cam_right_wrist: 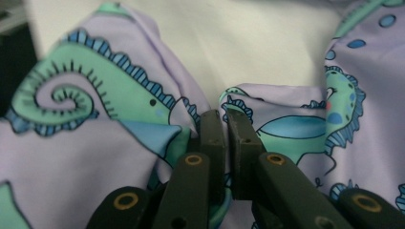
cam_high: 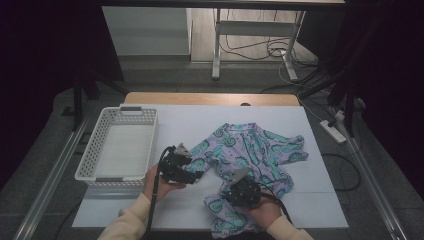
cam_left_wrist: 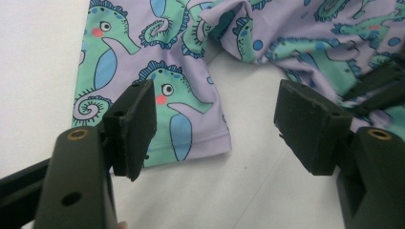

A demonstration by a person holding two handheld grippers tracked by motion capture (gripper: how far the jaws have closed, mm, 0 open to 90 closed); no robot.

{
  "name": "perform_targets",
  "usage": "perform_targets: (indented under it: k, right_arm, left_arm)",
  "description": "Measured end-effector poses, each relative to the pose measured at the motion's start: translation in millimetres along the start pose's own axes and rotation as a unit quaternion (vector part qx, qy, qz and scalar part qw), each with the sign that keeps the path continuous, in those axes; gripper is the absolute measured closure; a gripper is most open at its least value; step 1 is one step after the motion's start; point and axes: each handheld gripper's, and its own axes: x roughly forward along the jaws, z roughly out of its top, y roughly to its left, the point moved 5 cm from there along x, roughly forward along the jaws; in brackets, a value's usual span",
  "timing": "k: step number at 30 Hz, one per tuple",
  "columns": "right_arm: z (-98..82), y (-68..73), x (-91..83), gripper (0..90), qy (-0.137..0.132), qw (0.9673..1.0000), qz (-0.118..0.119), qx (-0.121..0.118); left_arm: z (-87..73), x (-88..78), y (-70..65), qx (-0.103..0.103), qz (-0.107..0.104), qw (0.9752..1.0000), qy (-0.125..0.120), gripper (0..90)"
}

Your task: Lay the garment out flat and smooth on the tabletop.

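The right claw (cam_right_wrist: 224, 124) pinched a fold of the seahorse shirt's (cam_high: 250, 150) near hem. The left claw (cam_left_wrist: 215, 129) stood spread over a sleeve cuff on the white surface (cam_high: 190, 120); it should close squarely before lifting.

A wooden table (cam_high: 210, 98) under a white cover (cam_high: 190, 125) stands on grey floor (cam_high: 50, 150) in a dim room, with a metal desk frame (cam_high: 216, 45) and tangled cables (cam_high: 280, 50) beyond it, a power strip (cam_high: 333, 131) to its right, dark curtains either side.
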Motion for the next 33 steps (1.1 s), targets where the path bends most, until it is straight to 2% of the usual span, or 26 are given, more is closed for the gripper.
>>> perform_targets:
  k: [3,7,10,13,15,16,17,19,22,24,27,29,32,33]
  right_arm:
    - [1.1,10.5,-8.4,86.1,-0.022,0.9992,0.032,-0.007]
    - [-1.5,23.5,-14.0,86.0,-0.026,0.9982,0.053,-0.012]
    - [-5.8,27.7,-15.1,85.9,-0.024,0.9982,0.05,-0.022]
    - [-5.3,27.1,-17.9,85.9,-0.031,0.9981,0.051,-0.015]
    - [-3.4,27.7,-20.1,84.5,-0.039,0.9983,0.04,-0.017]
    - [-1.9,27.9,-21.2,80.4,-0.046,0.9983,0.032,-0.018]
    - [0.3,28.5,-22.5,72.6,-0.053,0.9981,0.026,-0.018]
    - [6.0,30.7,-24.5,66.6,-0.067,0.9974,0.017,-0.017]
    - [14.6,38.4,-23.1,57.2,-0.076,0.9964,0.026,-0.026]
    - [18.4,44.3,-16.7,52.7,-0.066,0.9967,0.04,-0.026]
    - [20.1,50.5,-1.6,47.1,-0.042,0.9974,0.048,-0.035]
    - [19.4,53.2,7.5,46.7,-0.021,0.9976,0.054,-0.039]
    - [16.2,53.0,18.3,49.0,0.005,0.9981,0.044,-0.044]
    - [14.9,51.8,20.5,52.2,0.01,0.9982,0.042,-0.043]
  left_arm:
    - [0.0,-0.6,0.4,0.0,0.0,1.0,0.0,31.4]
    - [0.2,-1.2,-0.5,0.001,0.0,1.0,-0.001,31.3]
    - [0.3,-1.9,0.1,-0.001,0.001,1.0,-0.002,31.3]
    - [0.2,-2.4,0.4,-0.001,0.001,1.0,-0.003,31.3]
    - [0.4,-2.6,0.1,-0.001,0.001,1.0,-0.004,31.3]
    - [0.5,-2.6,0.1,-0.002,0.001,1.0,-0.004,31.4]
    - [0.5,-2.5,0.2,-0.001,0.001,1.0,-0.004,31.3]
    - [0.4,-2.2,0.4,-0.001,0.001,1.0,-0.003,31.3]
    - [0.5,-1.8,0.2,-0.001,0.001,1.0,-0.003,31.3]
    - [0.4,-1.2,-0.3,-0.001,0.0,1.0,-0.002,31.3]
    - [0.0,-0.6,-0.5,0.0,0.0,1.0,0.0,31.3]
    - [-0.1,-0.6,-0.2,0.001,0.0,1.0,0.001,31.3]
    - [-0.3,-1.2,0.5,-0.001,0.0,1.0,-0.001,31.3]
    - [-0.3,-1.2,0.6,-0.001,0.0,1.0,-0.001,31.3]
